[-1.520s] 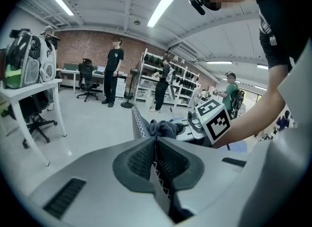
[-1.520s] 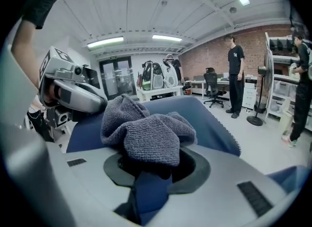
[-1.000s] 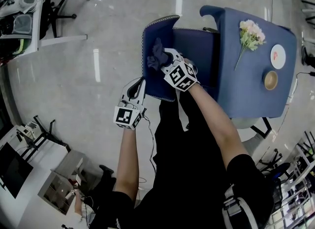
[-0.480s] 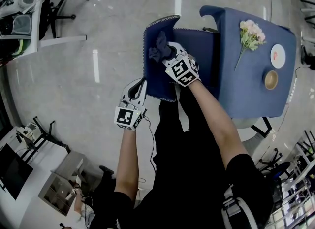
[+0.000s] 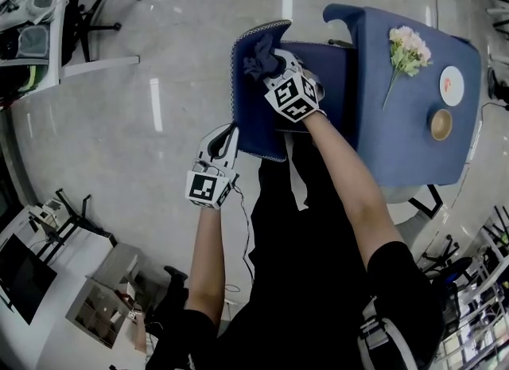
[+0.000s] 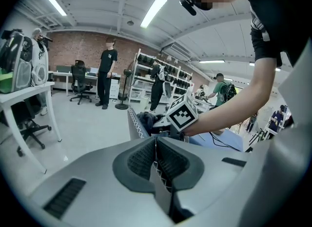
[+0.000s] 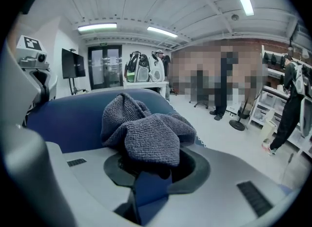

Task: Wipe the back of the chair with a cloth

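Cloth: dark grey, bunched, pressed against the chair back near the far end of its stitched rim.
Right tongs: clamped on the cloth (a thick wad bulges over the jaws in the right gripper view).
Left tongs: closed on the chair back's stitched edge at its near end, apparently steadying it.
Change: over the last second the right tongs slide the cloth from mid-back out toward the far rim; the left tongs stay put.
Meaning: wiping is under way and this stroke looks nearly spent; the rest of the back probably remains.
Nearby: table beyond the chair, untouched by either tongs.
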`<state>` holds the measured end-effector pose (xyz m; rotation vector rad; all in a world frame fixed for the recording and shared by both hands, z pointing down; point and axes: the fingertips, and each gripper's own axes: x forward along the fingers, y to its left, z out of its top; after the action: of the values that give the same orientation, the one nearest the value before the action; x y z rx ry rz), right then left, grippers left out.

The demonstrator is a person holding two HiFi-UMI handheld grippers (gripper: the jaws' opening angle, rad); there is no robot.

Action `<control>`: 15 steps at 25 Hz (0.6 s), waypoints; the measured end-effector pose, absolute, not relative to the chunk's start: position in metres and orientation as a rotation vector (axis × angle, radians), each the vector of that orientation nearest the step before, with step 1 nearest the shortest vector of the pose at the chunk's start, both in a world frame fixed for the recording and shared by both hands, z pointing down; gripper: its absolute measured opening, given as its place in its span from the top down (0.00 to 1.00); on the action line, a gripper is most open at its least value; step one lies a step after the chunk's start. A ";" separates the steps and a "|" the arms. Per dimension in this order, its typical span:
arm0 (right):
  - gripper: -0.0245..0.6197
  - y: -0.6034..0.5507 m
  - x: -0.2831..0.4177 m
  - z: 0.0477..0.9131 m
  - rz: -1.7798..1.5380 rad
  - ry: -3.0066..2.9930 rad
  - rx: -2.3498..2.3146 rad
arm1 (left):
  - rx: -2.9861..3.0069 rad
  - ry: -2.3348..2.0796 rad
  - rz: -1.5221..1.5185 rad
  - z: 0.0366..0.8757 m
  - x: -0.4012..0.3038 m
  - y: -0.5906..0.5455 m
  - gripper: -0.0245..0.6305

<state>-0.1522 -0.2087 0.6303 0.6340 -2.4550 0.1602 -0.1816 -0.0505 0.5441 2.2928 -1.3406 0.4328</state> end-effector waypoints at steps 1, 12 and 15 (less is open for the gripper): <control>0.75 -0.211 -0.153 0.631 0.156 -2.453 0.633 | 2.293 -1.340 0.432 0.545 -0.182 -0.051 0.93; 0.75 -0.233 -0.150 0.643 0.097 -2.390 0.715 | 2.309 -1.332 0.411 0.546 -0.185 -0.050 0.93; 0.75 -0.241 -0.142 0.649 0.109 -2.359 0.772 | 2.312 -1.336 0.415 0.547 -0.183 -0.049 0.93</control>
<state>-0.1422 -0.2413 0.6487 0.7720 -2.3590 0.1093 -0.1832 -0.0493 0.5469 2.3120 -1.3363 0.4152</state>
